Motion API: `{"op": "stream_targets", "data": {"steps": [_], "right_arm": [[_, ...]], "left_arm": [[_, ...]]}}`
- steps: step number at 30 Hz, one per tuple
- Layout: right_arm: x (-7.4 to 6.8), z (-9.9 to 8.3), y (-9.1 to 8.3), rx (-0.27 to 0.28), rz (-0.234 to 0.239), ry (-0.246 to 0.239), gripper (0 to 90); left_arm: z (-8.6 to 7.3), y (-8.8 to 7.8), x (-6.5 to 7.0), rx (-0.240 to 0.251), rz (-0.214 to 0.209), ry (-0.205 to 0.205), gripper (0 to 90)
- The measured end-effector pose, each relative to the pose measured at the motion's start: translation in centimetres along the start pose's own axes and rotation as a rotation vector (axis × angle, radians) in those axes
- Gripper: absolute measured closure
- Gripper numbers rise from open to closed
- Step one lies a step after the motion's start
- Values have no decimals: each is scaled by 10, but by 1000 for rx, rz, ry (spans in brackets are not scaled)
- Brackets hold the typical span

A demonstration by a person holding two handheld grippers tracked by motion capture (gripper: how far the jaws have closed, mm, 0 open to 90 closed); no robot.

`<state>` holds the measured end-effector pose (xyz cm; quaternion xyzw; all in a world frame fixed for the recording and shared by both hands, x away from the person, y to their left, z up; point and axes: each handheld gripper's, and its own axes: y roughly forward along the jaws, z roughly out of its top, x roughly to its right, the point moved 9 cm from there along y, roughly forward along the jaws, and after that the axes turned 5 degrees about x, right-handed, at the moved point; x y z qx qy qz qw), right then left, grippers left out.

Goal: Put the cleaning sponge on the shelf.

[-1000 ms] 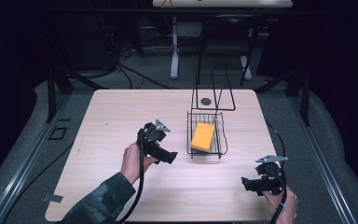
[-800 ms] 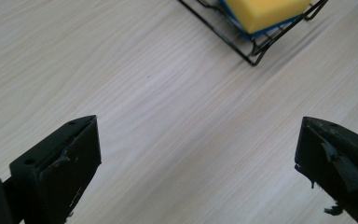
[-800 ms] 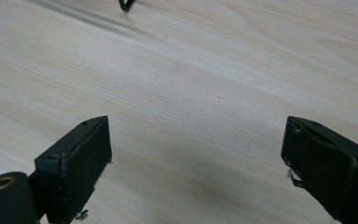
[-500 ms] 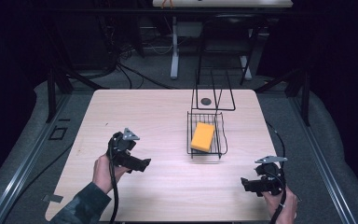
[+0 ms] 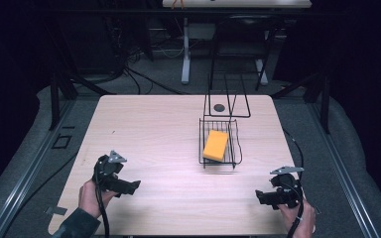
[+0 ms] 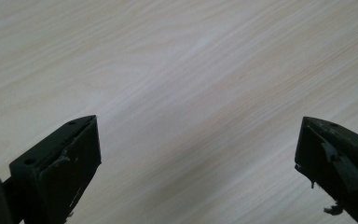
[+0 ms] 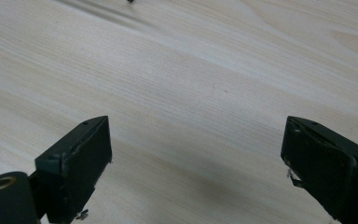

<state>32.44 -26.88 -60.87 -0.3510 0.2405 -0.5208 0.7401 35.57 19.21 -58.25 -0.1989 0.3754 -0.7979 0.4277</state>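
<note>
Scene: a person at a pale wooden table holds 2 grippers low at its near edge; an orange sponge lies flat inside a black wire basket right of centre, well apart from both.
Left gripper: jaws spread wide over bare wood, holding nothing.
Right gripper: jaws likewise spread wide, empty, near the table's right corner.
Handling: the sponge looks light, soft and compressible, unlikely to slip or break; a firm squeeze would dent it.
Where to grip: judged best across its 2 long sides from above, clear of the basket's wires.
Behind: a taller wire rack and a small dark disc just beyond the basket.
Change: 1 second ago the left gripper hovered near the basket's left side; it has since drawn back toward the near-left edge. The right gripper, sponge and basket have stayed put.
</note>
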Motion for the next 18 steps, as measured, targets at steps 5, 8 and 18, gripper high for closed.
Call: {"op": "stream_targets", "data": {"steps": [5, 8, 18], "right_arm": [[1, -1, 2, -8, 8, 6, 81], [1, -1, 3, -7, 18, 11, 81], [0, -2, 6, -9, 60, 24, 82]], "left_arm": [[-19, 1, -7, -19, -22, -62, 4], [-25, 6, -11, -34, -25, -79, 4], [-24, 16, -11, -57, -55, -100, 4]]}}
